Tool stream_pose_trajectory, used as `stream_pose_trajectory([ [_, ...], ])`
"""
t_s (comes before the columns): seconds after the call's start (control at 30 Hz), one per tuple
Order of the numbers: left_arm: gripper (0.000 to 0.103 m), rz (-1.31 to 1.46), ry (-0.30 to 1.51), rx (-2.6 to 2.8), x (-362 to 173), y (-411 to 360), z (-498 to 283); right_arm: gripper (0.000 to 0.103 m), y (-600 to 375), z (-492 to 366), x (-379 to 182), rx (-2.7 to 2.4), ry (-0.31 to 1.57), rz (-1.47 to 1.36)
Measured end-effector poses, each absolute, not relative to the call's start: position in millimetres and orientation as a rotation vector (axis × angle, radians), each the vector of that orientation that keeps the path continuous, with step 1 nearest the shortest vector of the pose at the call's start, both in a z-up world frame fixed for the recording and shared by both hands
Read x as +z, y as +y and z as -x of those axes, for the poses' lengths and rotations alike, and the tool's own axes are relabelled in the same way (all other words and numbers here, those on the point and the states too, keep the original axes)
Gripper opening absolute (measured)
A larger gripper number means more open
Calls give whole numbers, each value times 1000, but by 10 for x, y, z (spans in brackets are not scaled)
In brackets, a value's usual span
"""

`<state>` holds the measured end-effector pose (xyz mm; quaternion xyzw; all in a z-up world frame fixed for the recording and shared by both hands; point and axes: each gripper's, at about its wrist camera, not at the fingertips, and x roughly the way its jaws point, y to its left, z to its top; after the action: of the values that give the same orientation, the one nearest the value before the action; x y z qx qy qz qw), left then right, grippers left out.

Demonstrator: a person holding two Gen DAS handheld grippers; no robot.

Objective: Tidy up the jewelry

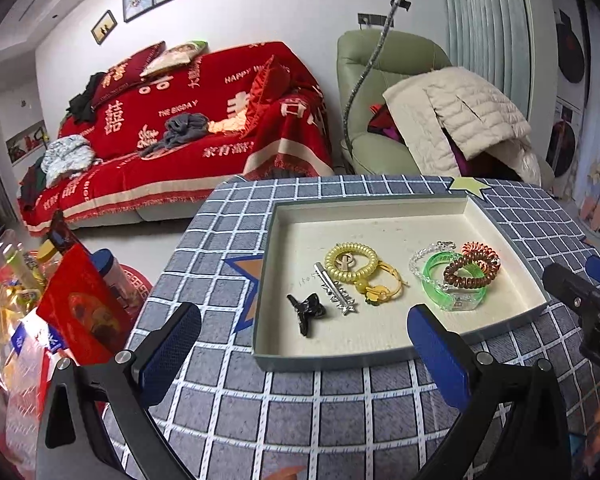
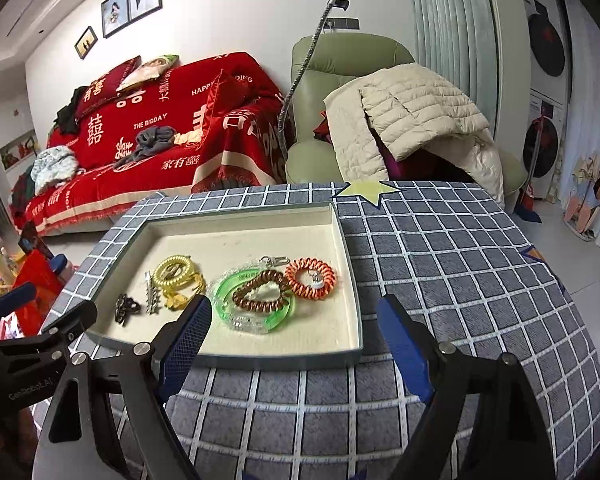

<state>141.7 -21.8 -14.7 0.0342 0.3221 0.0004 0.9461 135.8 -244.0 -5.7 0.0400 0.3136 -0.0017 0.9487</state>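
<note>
A shallow cream tray (image 1: 380, 216) (image 2: 350, 272) sits on the checked tablecloth. In it lie a black claw clip (image 1: 306, 312) (image 2: 126, 307), a silver hair clip (image 1: 336, 290) (image 2: 152, 294), a yellow coil band (image 1: 351, 261) (image 2: 175, 269) with a yellow charm ring (image 1: 382, 286), a green bangle (image 1: 454, 280) (image 2: 256, 300), a brown coil band (image 1: 470, 272) (image 2: 262, 290), an orange coil band (image 1: 482, 252) (image 2: 310, 274) and a clear chain (image 1: 422, 258). My left gripper (image 1: 304, 344) is open and empty before the tray's near edge. My right gripper (image 2: 294, 330) is open and empty over the tray's near right corner.
The round table (image 1: 300, 400) (image 2: 460, 280) has a grey checked cloth with star patches. A red sofa (image 1: 188, 128) and a green armchair (image 1: 380, 100) with a beige jacket stand behind. Bags and bottles (image 1: 40, 300) crowd the floor at left.
</note>
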Motion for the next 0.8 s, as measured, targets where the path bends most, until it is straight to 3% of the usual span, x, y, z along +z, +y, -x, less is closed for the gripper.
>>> stream_pose_trajectory([
  [0.8,103,-23,668,26,-175,-127,-1145,87,-2335,-1094,10,-33,629,-31],
])
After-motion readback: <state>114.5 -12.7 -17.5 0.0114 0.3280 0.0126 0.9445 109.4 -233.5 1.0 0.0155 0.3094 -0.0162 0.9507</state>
